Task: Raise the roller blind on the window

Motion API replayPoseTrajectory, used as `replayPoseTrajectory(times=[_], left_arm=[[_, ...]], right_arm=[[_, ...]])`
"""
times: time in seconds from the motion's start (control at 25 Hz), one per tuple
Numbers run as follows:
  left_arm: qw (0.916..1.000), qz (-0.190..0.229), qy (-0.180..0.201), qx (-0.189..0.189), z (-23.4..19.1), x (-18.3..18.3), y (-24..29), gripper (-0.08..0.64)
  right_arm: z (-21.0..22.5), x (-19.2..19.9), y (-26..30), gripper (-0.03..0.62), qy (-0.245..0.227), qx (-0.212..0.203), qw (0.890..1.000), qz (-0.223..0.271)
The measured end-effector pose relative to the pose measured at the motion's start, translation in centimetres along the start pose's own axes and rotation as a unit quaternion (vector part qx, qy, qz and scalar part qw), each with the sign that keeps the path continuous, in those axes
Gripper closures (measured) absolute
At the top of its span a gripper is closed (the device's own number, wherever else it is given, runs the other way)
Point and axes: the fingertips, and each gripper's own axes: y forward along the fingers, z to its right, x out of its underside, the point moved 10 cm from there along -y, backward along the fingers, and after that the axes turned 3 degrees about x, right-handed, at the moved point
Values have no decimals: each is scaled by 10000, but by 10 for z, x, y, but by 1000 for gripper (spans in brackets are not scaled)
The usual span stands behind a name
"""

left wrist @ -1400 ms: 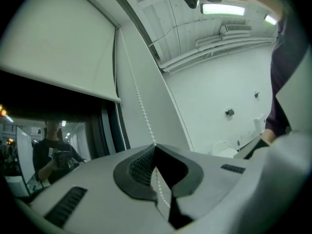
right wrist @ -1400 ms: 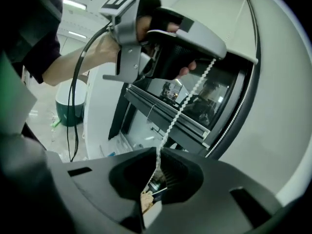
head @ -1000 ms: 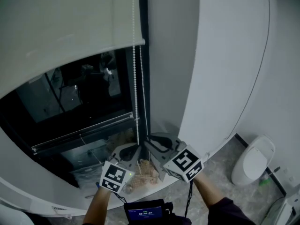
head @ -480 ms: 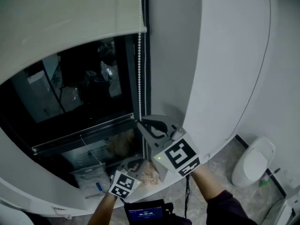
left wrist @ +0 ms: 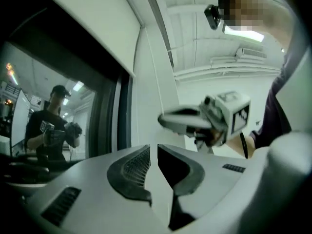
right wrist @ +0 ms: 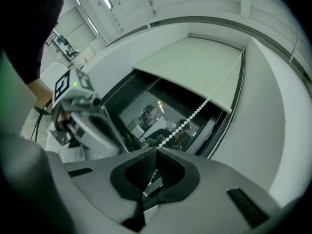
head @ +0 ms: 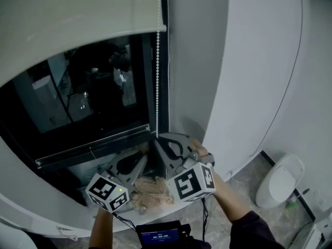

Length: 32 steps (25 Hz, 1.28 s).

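Note:
The pale roller blind (head: 78, 14) covers the top of the dark window (head: 88, 102); its lower edge runs across the upper left. A white bead chain (head: 157, 77) hangs beside the dark window frame. My right gripper (head: 155, 138) is shut on the chain's lower part, and in the right gripper view the chain (right wrist: 195, 113) runs up from its closed pads (right wrist: 157, 150) to the blind (right wrist: 195, 67). My left gripper (head: 142, 160) sits just below and left of it. Its jaws (left wrist: 157, 147) stand a narrow gap apart under the right gripper (left wrist: 161, 119).
A white wall (head: 249, 61) rises right of the window frame. A beige tangled bundle (head: 153, 191) lies on the sill below the grippers. A white floor fixture (head: 280, 178) stands at lower right. A small screen device (head: 161, 236) hangs near my body.
The left gripper dropped low, then came back up beside the right one. The right gripper rose along the chain and holds there. The blind's lower edge sits higher in view.

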Motion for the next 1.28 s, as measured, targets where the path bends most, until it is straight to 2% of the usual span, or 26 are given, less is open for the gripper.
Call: replayPoseTrajectory(times=[0.12, 0.24, 0.32, 0.44, 0.64, 0.76, 0.84, 0.96, 1.08, 1.16, 1.28], left_arm=[[9987, 307, 368, -144, -5, -51, 2, 548], [9971, 421, 624, -56, 0, -79, 12, 530], [9967, 415, 693, 47, 6, -87, 19, 473], [9961, 337, 819, 57, 12, -92, 31, 470], [9944, 296, 1001, -160, 16, -94, 38, 472], [9897, 189, 1364, -387, 22, -87, 39, 537], [9867, 165, 1503, -591, 26, -81, 37, 549], [9806, 6, 1814, -738, 32, -68, 36, 549], [9823, -293, 1697, -730, 28, -40, 33, 550], [9843, -526, 1517, -730, 24, -16, 31, 549], [9852, -827, 1354, -648, 27, 18, 32, 549]], right_arm=[[-12, 8, 1, 583, -76, -70, 9999, -97], [-25, 16, 2, 583, -131, -143, 9996, -203], [-33, 21, 2, 584, -130, -195, 9994, -245], [-44, 26, 0, 583, -160, -265, 9991, -274], [-62, 34, -4, 583, -115, -437, 9982, -402], [-69, 46, -9, 584, 103, -428, 9979, -475], [-70, 52, -11, 583, 285, -398, 9973, -547], [-70, 59, -16, 581, 683, -739, 9923, -729], [-58, 58, -27, 580, 1599, -1176, 9787, -533], [-43, 54, -31, 559, 2153, -1247, 9680, -315], [-17, 51, -26, 526, 2369, -1094, 9652, -154]])
